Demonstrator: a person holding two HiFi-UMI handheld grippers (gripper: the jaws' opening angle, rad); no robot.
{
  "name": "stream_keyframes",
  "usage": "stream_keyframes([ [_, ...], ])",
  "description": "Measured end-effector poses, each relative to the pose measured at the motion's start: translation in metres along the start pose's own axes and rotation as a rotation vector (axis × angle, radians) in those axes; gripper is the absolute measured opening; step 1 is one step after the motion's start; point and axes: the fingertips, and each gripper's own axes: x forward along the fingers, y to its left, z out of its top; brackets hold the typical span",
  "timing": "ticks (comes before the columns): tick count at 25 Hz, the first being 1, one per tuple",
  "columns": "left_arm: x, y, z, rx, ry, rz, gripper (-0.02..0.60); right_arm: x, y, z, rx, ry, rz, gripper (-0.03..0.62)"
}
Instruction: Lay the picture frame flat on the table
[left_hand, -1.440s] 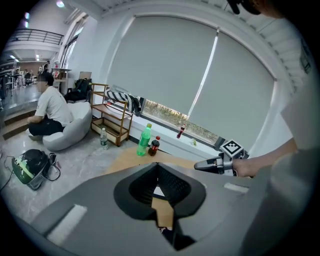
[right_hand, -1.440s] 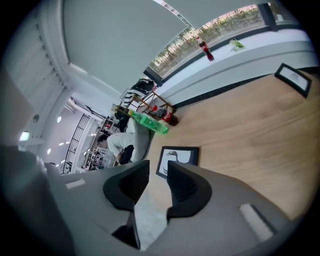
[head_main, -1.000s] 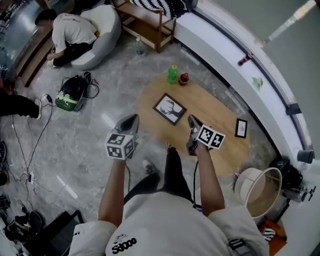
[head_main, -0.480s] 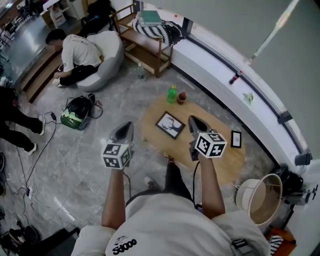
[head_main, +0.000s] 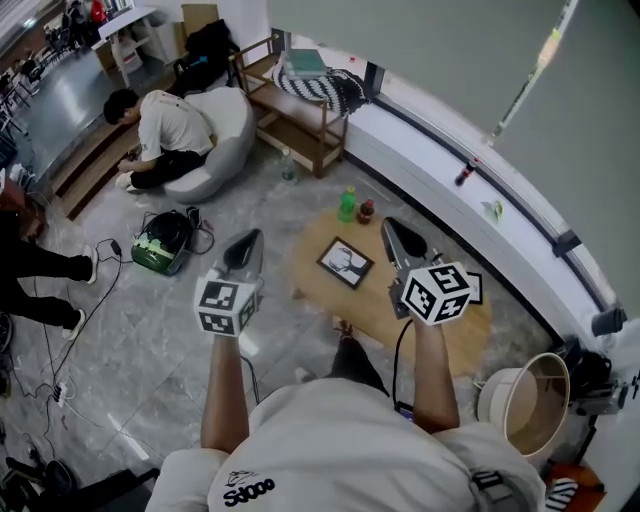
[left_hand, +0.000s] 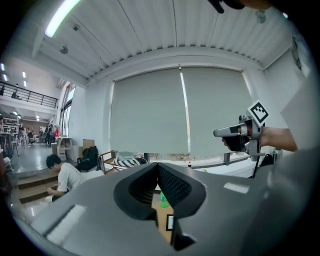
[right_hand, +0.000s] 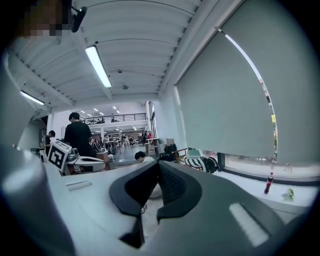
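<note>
Oval wooden counter (head_main: 318, 238) stands on grey marbled floor (head_main: 150, 330). Picture frame (head_main: 345, 262) lies flat near its middle. Green bottle (head_main: 347, 204) and small dark bottle (head_main: 367, 210) stand upright side by side at far edge. Second small frame (head_main: 475, 289) lies at right, partly hidden.

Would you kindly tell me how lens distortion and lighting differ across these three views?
Head view: even light, and the long white window ledge bows into an arc. Left gripper view: fisheye with dark corners, and the ceiling strip light glares white. Right gripper view: the same dark corners, with the long ceiling tube lamp bright.
</note>
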Motion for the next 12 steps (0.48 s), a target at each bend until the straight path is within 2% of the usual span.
stream_keyframes([
  [6, -0.019, -0.003, 0.051, 0.074, -0.079, 0.001, 0.011, -0.009, 0.03, 0.042, -0.118, -0.038, 0.031, 0.003],
  [12, -0.038, -0.018, 0.09, 0.187, -0.128, 0.004, 0.011, -0.024, 0.054, 0.072, -0.211, -0.082, 0.049, 0.003],
])
